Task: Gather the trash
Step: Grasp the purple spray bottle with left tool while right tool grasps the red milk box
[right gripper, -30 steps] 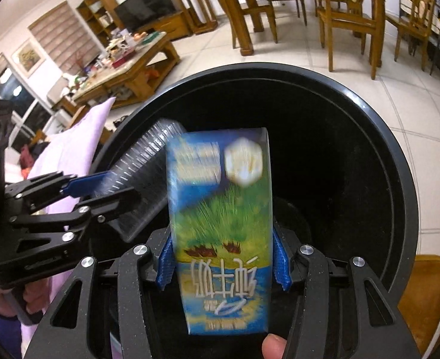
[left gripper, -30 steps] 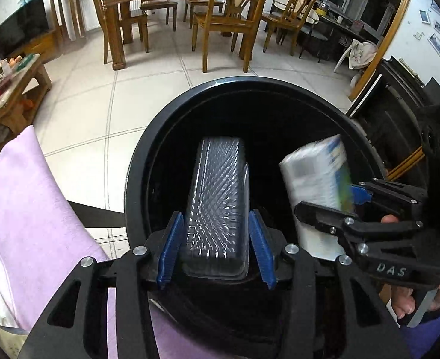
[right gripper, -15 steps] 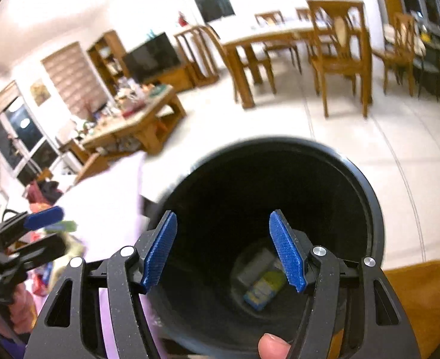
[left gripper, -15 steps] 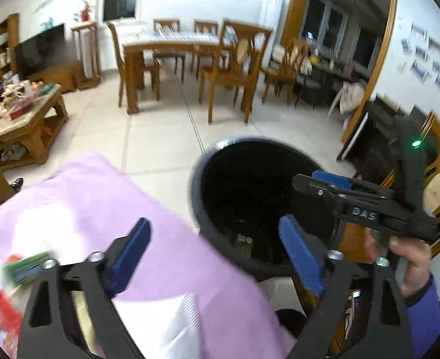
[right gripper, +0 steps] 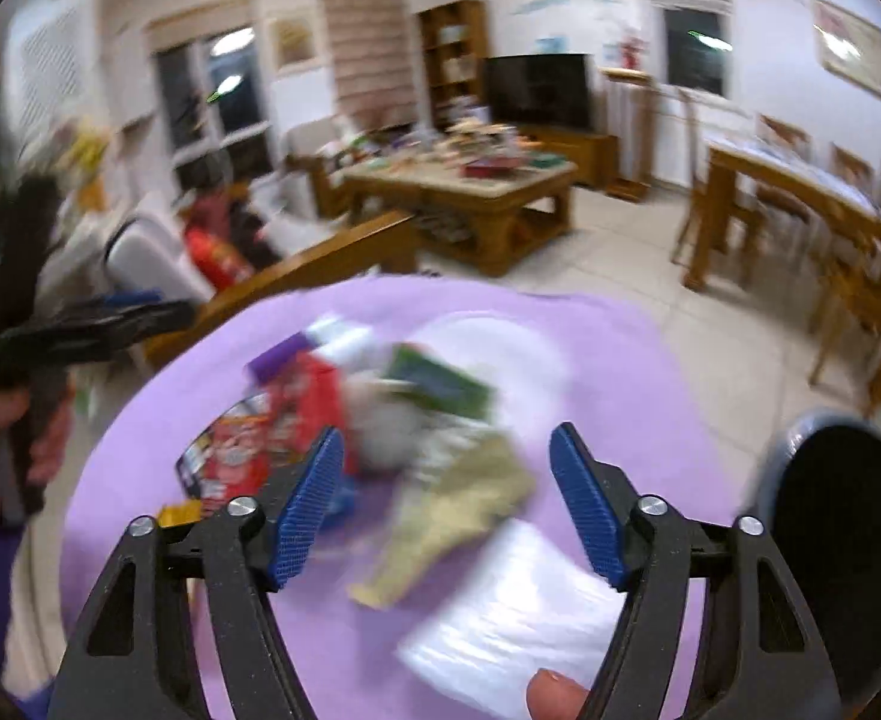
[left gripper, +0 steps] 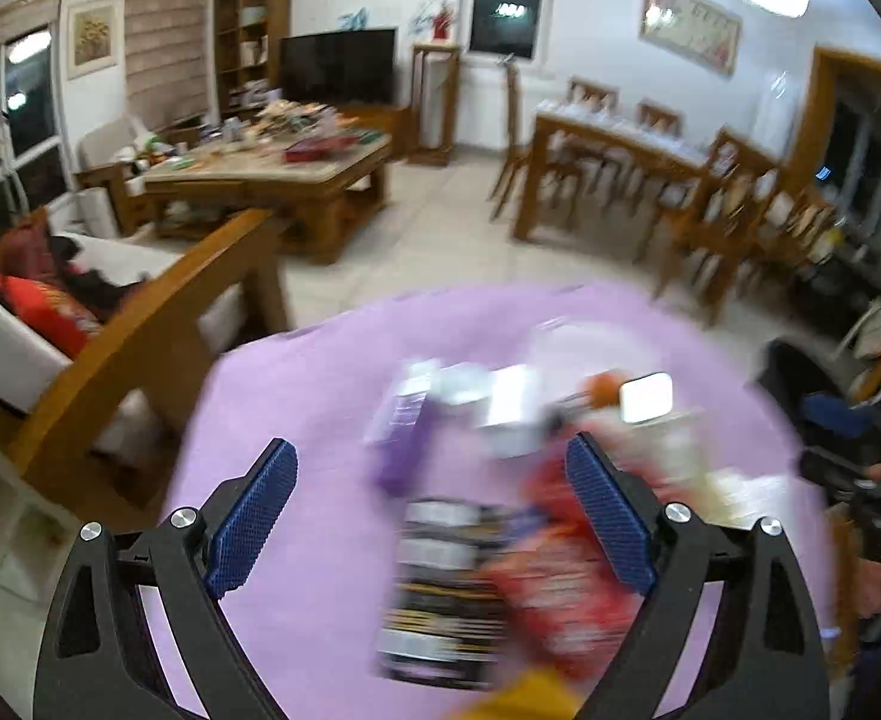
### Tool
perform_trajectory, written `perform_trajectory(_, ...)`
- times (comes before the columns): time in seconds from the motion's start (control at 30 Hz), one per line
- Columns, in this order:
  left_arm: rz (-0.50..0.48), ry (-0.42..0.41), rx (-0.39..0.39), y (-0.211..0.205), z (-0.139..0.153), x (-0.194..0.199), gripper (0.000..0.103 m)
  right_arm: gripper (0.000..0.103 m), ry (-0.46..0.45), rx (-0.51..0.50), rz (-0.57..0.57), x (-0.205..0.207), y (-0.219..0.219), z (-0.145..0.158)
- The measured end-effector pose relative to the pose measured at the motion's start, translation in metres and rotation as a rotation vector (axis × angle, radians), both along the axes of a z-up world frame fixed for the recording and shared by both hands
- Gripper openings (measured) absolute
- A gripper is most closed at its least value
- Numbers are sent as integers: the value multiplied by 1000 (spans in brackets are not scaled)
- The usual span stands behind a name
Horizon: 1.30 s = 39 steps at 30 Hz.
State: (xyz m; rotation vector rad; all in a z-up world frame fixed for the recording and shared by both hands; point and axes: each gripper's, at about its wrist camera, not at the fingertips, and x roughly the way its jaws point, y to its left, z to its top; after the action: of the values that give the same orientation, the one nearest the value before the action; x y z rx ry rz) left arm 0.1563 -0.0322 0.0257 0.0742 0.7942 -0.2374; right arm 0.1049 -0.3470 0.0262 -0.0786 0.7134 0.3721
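Both views are blurred by motion. Several pieces of trash lie on a purple cloth (left gripper: 320, 384): a red snack bag (left gripper: 566, 588), a black-and-white pack (left gripper: 440, 588) and a purple box (left gripper: 398, 438). My left gripper (left gripper: 434, 516) is open and empty above them. In the right wrist view my right gripper (right gripper: 446, 504) is open and empty above a tan crumpled wrapper (right gripper: 458, 516), a red pack (right gripper: 260, 438), a green pack (right gripper: 440, 384) and a clear plastic sheet (right gripper: 512, 618). The black trash bin (right gripper: 848, 528) stands at the right.
A wooden-framed sofa (left gripper: 140, 324) stands left of the cloth. A cluttered coffee table (left gripper: 272, 180) and a dining table with chairs (left gripper: 620, 168) stand beyond on the tiled floor. The left gripper (right gripper: 80, 324) shows at the left in the right wrist view.
Both grippers opened over the bin and dropped the clear tray and the green carton into it. Both then swung left, back over the trash on the purple cloth.
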Motion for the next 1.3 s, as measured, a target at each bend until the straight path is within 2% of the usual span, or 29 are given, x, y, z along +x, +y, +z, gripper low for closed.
perform_trajectory(0.07,-15,64,65,6,-24,21,60,57,17,-41,38,9,34,-6)
perform_trajectory(0.13,-49,127,73,11,-46,40,57,53,42,-73,54,20,54,-15)
perform_trajectory(0.2,-56,147,103,11,-60,55,56,49,78,-109,62,30,71,-27)
perform_trajectory(0.27,-87,158,112,6,-67,68,48,47,104,-130,68,38,83,-36)
perform_trajectory(0.47,-154,160,136,-5,-75,72,48,47,120,-162,96,52,110,-45)
perform_trajectory(0.5,-159,165,134,-7,-77,72,46,47,120,-166,94,53,112,-47)
perform_trajectory(0.53,-158,170,134,-8,-78,72,39,47,123,-167,92,55,113,-47)
perform_trajectory(0.6,-158,185,109,-5,-84,77,33,47,138,-163,94,59,119,-47)
perform_trajectory(0.7,-149,179,74,-1,-84,77,31,47,181,-133,127,60,122,-54)
perform_trajectory(0.83,-136,163,26,7,-83,78,26,47,183,-125,139,56,128,-59)
perform_trajectory(1.03,-96,135,-28,19,-71,70,25,14,158,-82,129,50,113,-47)
perform_trajectory(1.13,-90,120,-28,21,-63,62,25,13,167,-97,138,47,113,-48)
perform_trajectory(1.17,-90,117,-25,21,-61,60,25,18,175,-86,139,48,113,-48)
perform_trajectory(1.2,-88,115,-22,21,-60,58,25,38,184,-68,142,48,112,-49)
perform_trajectory(1.23,-88,116,-17,20,-59,56,25,52,187,-60,142,50,113,-50)
perform_trajectory(1.27,-88,119,-12,19,-60,55,25,75,197,-56,139,52,113,-52)
perform_trajectory(1.3,-86,122,-9,19,-60,53,25,77,205,-48,141,51,114,-54)
